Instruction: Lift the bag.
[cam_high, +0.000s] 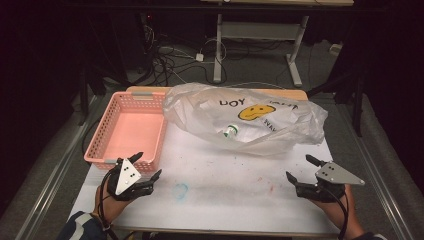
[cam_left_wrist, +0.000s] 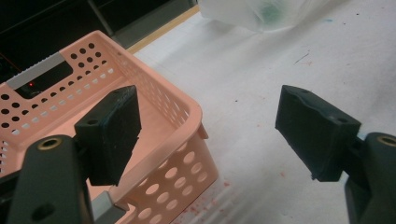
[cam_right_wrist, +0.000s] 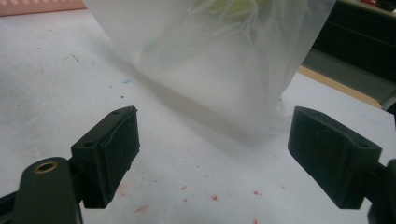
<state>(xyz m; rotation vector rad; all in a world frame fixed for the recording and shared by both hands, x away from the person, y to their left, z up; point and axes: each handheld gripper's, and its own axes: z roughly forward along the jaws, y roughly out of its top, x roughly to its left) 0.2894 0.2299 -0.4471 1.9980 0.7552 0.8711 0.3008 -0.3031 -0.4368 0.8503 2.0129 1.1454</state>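
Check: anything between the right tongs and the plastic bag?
Nothing visible. The right tongs are open, facing the plastic bag across bare white table. The pink basket sits off by the left tongs.

From my remote station I log: white, paint-flecked tabletop (cam_high: 225, 185) with wooden far edge. Beyond it, grey carpeted floor (cam_high: 260, 65), a tangle of cables (cam_high: 165, 62), white desk legs (cam_high: 218, 47). Surrounding room dark; light falls on the tabletop.

I count one pink basket (cam_high: 128, 131), one clear plastic bag (cam_high: 250, 122) with one bottle (cam_high: 230, 131) inside it, and two grippers, left (cam_high: 148, 166) and right (cam_high: 299, 168).
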